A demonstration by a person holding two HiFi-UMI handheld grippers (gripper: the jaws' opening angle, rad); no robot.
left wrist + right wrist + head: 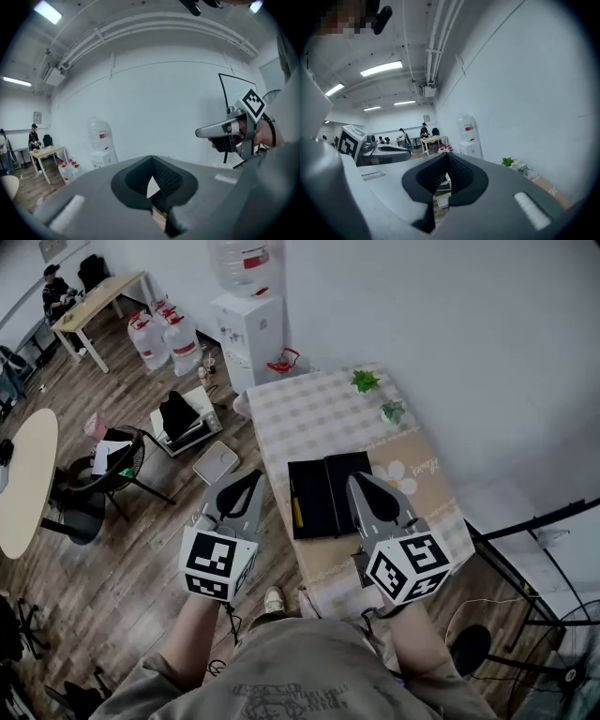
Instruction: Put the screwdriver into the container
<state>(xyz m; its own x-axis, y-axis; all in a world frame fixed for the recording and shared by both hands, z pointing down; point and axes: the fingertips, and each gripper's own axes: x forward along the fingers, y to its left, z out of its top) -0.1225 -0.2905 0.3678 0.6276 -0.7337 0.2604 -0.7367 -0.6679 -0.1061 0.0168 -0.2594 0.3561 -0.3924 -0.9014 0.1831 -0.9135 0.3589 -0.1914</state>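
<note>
A yellow-handled screwdriver [297, 513] lies along the left side of the open black container [328, 495] on the checked table [319, 413]; I cannot tell whether it rests inside or on the rim. My left gripper [240, 486] is held up over the floor, left of the table, shut and empty. Above the container's right side, my right gripper [362, 484] is also shut with nothing in it. In the left gripper view the jaws [152, 157] meet at the tips, with the right gripper [208, 132] beyond. The right gripper view shows its jaws [447, 155] together too.
Two small green plants [366, 381] [393, 412] stand at the table's far end. A water dispenser [249, 326] and spare bottles [169, 339] are behind it. A chair [103, 474] and round table [23, 479] stand at the left, a black stand [534, 540] at the right.
</note>
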